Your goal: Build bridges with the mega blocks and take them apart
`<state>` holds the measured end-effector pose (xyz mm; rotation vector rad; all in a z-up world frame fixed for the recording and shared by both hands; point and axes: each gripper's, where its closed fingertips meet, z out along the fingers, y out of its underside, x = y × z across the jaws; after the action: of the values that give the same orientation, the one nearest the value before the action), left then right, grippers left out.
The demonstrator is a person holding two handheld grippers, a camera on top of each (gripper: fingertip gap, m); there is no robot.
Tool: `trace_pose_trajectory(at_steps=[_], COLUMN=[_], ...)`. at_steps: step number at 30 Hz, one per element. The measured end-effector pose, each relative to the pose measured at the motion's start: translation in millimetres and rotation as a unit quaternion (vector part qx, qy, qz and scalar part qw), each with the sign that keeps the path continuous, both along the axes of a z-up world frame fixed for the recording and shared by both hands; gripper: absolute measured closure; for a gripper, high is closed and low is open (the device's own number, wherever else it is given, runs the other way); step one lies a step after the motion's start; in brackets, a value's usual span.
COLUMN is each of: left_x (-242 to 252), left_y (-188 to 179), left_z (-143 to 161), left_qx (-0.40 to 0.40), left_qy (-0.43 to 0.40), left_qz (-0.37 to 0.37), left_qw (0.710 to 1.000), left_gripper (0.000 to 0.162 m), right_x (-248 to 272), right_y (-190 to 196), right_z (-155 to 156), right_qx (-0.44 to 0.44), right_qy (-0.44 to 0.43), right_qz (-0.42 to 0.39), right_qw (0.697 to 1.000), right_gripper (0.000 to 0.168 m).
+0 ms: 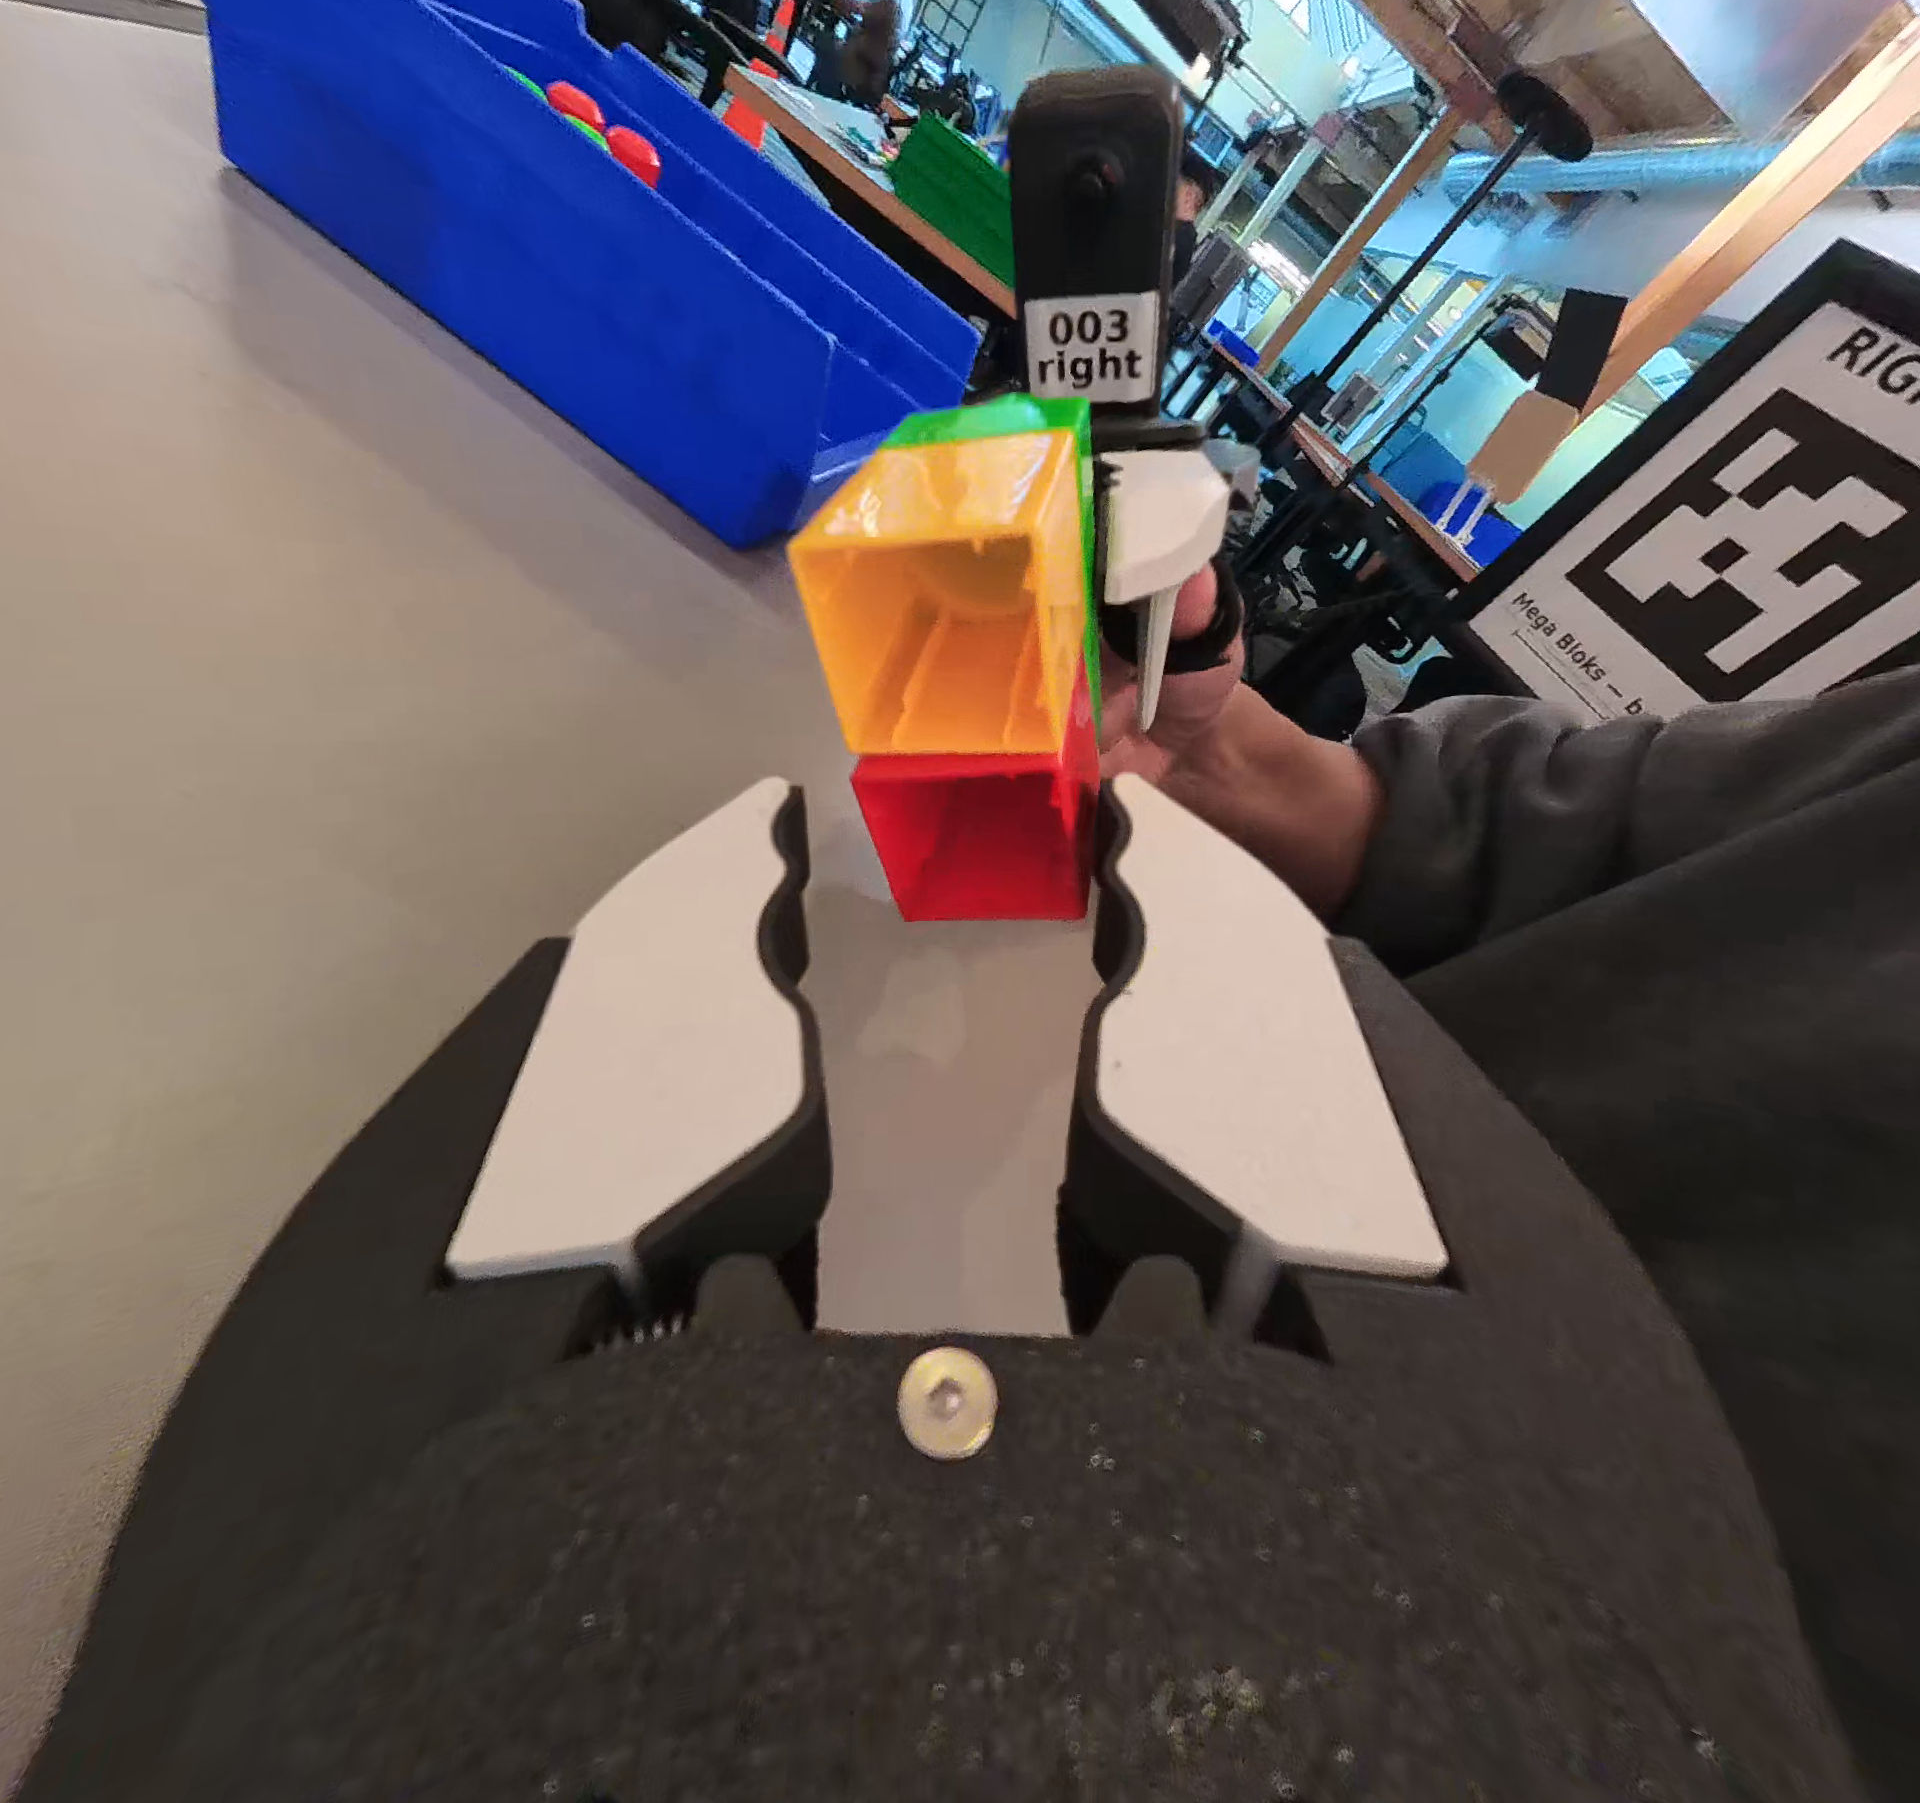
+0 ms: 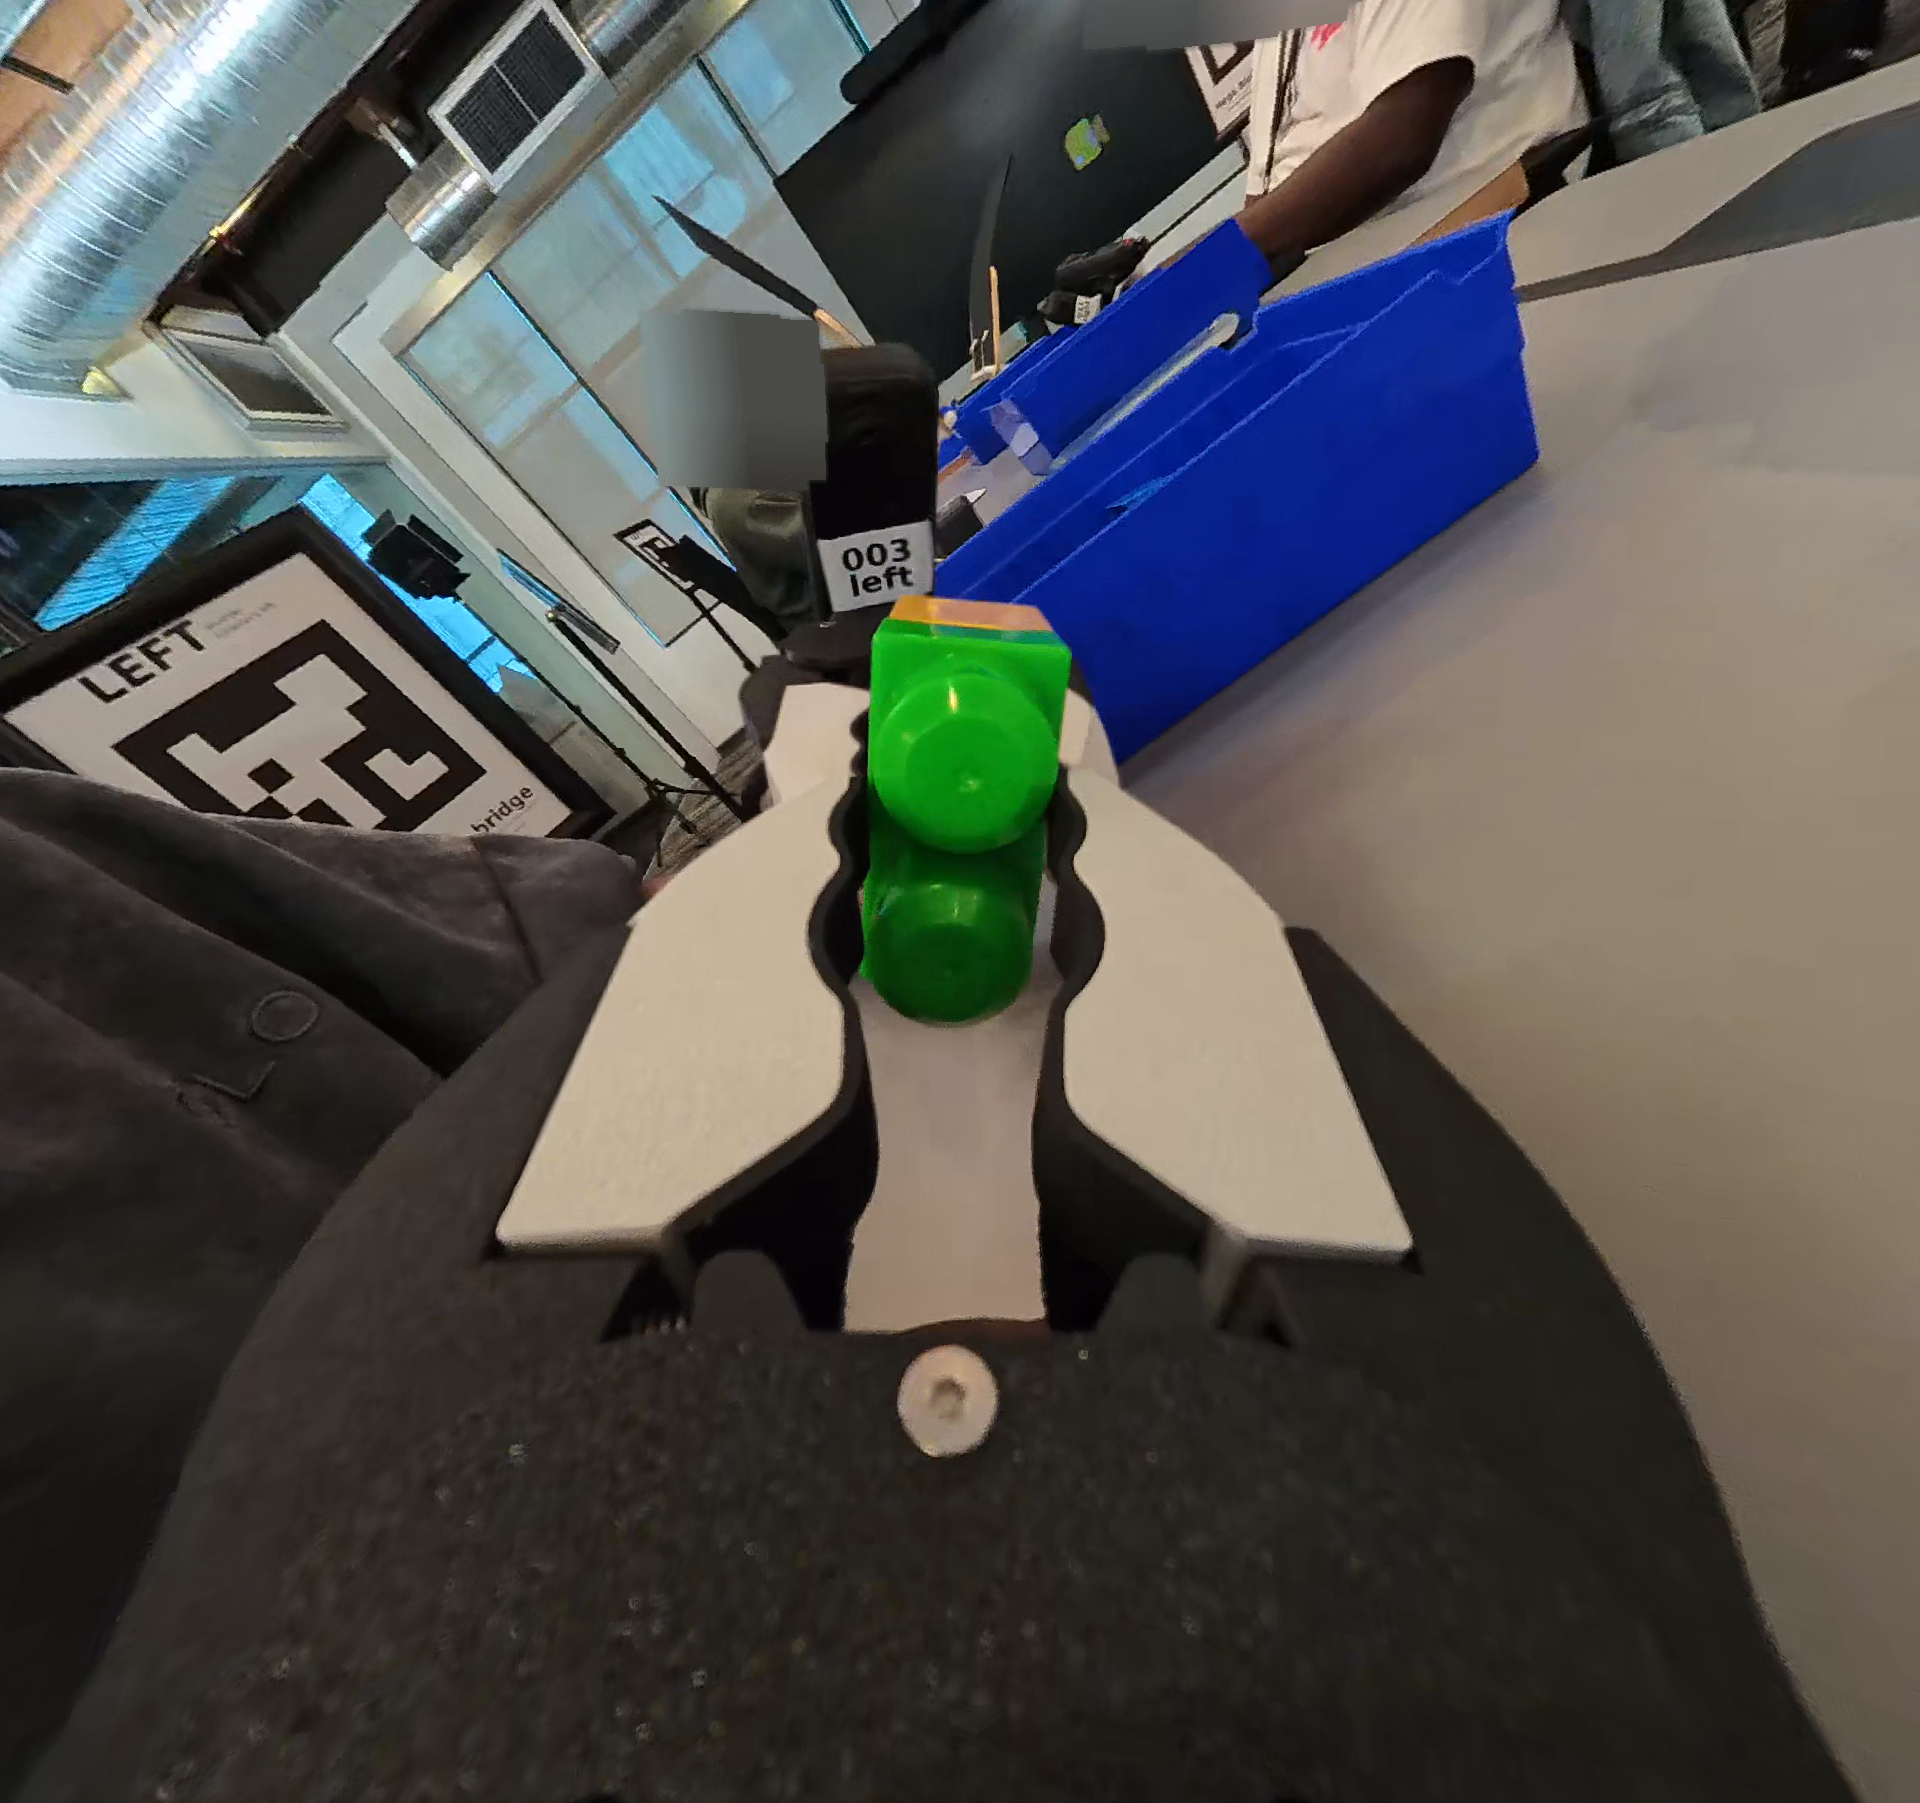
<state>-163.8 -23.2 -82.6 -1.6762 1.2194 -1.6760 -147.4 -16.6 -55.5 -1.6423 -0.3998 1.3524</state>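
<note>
The little bridge is together and off the table (image 1: 312, 610): a green block (image 2: 961, 818) is the deck, with a yellow block (image 1: 940, 600) and a red block (image 1: 982, 844) plugged onto it as the two legs, their hollow undersides facing the left tongs (image 1: 951, 839). The right tongs (image 2: 951, 880) are closed on the green block by its sides, its two studs pointing back at that camera, and carry the whole bridge tipped on its side in the air. The left tongs stand moderately apart and hold nothing; the red block sits between their tips, close against one of them, though I cannot tell if it touches. Behind the bridge, farther along the table, stands a blue bin (image 1: 540, 288) with a few more red and green pieces inside. To my eye the building half is finished and the taking apart is about to start, probably with the red leg. All three blocks have yet to be separated.
</note>
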Motion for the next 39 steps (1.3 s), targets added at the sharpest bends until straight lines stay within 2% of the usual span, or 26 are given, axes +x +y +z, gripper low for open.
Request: trace_pose_trajectory(at_steps=[2, 4, 17, 21, 24, 29, 39], left_x=[-0.2, 0.1, -0.5, -2.6, -4.1, -4.2, -2.4], left_y=[-4.1, -7.6, -11.7, -7.7, -2.6, -2.6, -2.8], left_z=[1.5, 4.9, 6.8, 16.0, 17.2, 18.0, 19.9], left_qx=[0.001, -0.001, -0.021, -0.03, -0.024, -0.044, -0.067], left_qy=[-0.003, -0.011, -0.014, -0.038, -0.039, -0.054, -0.074], left_qz=[-0.01, -0.018, -0.025, -0.019, -0.007, -0.009, -0.015], left_qw=[1.0, 1.0, 0.999, 0.999, 0.999, 0.998, 0.995], left_gripper=[0.112, 0.121, 0.124, 0.125, 0.126, 0.126, 0.126], right_x=[-1.4, -1.8, -4.5, -5.1, -8.9, -16.3, -14.5], right_y=[-2.7, -3.6, -6.2, -6.0, -7.5, -5.3, -4.5], right_z=[0.2, 1.3, 0.8, 1.3, -4.5, -11.9, -7.4], right_qx=[0.0, 0.003, -0.008, -0.017, -0.035, -0.036, -0.022], right_qy=[-0.003, 0.002, 0.009, 0.02, 0.023, 0.015, 0.035], right_qz=[0.01, 0.009, 0.02, 0.03, 0.049, 0.046, 0.032], right_qw=[1.0, 1.0, 1.0, 0.999, 0.998, 0.998, 0.999], right_gripper=[0.135, 0.135, 0.135, 0.135, 0.12, 0.133, 0.134])
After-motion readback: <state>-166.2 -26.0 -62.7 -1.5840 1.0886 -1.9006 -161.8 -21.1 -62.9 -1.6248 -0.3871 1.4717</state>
